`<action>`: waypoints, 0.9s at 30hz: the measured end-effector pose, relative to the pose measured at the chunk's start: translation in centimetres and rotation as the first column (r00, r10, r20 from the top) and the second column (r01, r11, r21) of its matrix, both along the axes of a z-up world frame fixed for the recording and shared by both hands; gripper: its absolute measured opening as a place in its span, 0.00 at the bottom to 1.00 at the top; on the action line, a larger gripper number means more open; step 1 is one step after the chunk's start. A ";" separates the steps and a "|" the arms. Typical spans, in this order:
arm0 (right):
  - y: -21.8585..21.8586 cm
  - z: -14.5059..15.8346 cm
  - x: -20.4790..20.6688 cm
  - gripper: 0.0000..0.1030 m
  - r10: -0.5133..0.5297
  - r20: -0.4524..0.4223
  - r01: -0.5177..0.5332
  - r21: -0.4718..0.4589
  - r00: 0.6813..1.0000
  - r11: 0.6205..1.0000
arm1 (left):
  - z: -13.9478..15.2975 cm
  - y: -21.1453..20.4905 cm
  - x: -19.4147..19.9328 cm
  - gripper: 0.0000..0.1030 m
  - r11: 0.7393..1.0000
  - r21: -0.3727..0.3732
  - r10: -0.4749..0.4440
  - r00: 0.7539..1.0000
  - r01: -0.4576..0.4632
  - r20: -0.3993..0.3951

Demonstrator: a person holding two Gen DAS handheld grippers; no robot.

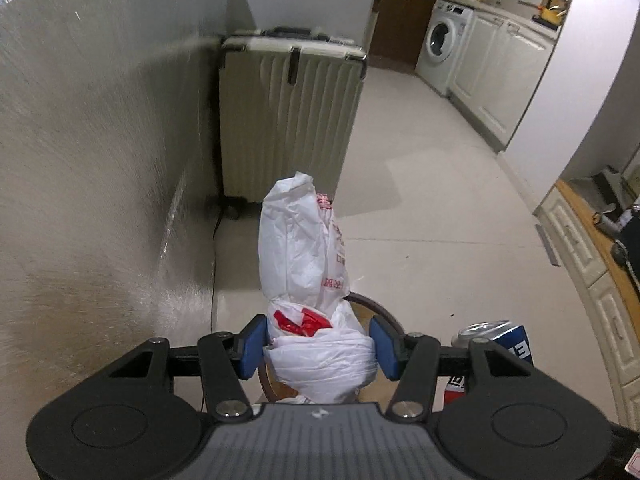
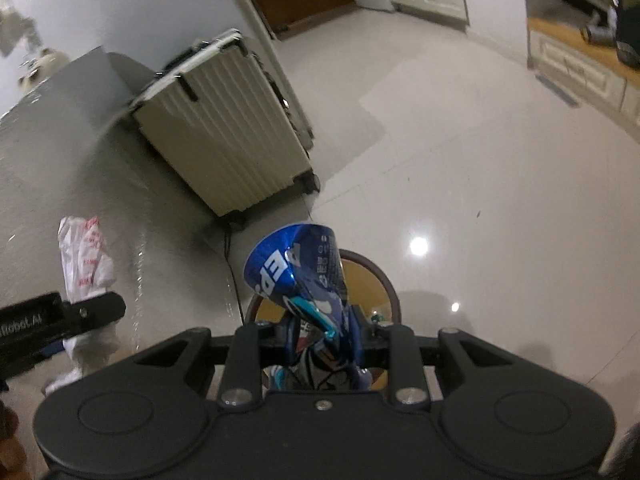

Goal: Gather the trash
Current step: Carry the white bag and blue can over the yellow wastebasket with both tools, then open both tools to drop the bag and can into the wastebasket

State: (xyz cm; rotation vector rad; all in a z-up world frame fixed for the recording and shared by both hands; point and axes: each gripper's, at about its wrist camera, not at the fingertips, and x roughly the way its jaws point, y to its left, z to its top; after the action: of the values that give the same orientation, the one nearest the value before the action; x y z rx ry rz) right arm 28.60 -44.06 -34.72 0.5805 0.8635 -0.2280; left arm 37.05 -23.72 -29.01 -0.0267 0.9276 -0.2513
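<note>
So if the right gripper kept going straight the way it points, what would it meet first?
Probably the round brown-rimmed bin just below: the right gripper, shut on the crushed blue can, aims down at its opening. Depth is uncertain.

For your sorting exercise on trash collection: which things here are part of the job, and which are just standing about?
Job:
bag, in left hand-held gripper
can, in right hand-held gripper
bin below

Standing about:
suitcase
washer
cupboards
</note>
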 end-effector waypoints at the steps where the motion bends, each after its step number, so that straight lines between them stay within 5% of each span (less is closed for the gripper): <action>1: -0.1 -1.1 0.6 0.26 -0.014 -0.006 0.014 0.023 1.000 1.000 | -0.8 -0.2 0.6 0.54 1.000 0.003 0.005 1.000 -0.005 -0.009; 12: -0.6 -8.1 6.4 0.26 -0.022 -0.090 0.028 0.065 0.996 0.998 | -11.7 -1.7 6.2 0.54 0.996 -0.078 0.021 0.977 -0.039 -0.213; 21: -0.8 -10.2 9.3 0.26 0.016 -0.136 -0.012 0.027 0.991 1.000 | -19.6 -0.5 6.8 0.55 0.964 -0.164 0.125 0.897 -0.211 -0.423; 26: -0.6 -11.7 10.3 0.26 0.033 -0.155 -0.029 0.033 0.987 0.999 | -21.5 -0.2 7.5 0.57 0.955 -0.156 0.150 0.865 -0.253 -0.479; 27: -0.6 -11.9 10.5 0.26 0.037 -0.156 -0.033 0.032 0.987 0.999 | -21.6 -0.2 7.7 0.63 0.955 -0.158 0.145 0.860 -0.251 -0.490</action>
State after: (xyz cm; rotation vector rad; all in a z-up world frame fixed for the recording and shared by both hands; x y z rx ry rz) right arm 39.11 -44.65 -46.65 0.5799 1.0299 -0.2316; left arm 44.75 -23.88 -50.64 -0.4029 1.3738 -0.1521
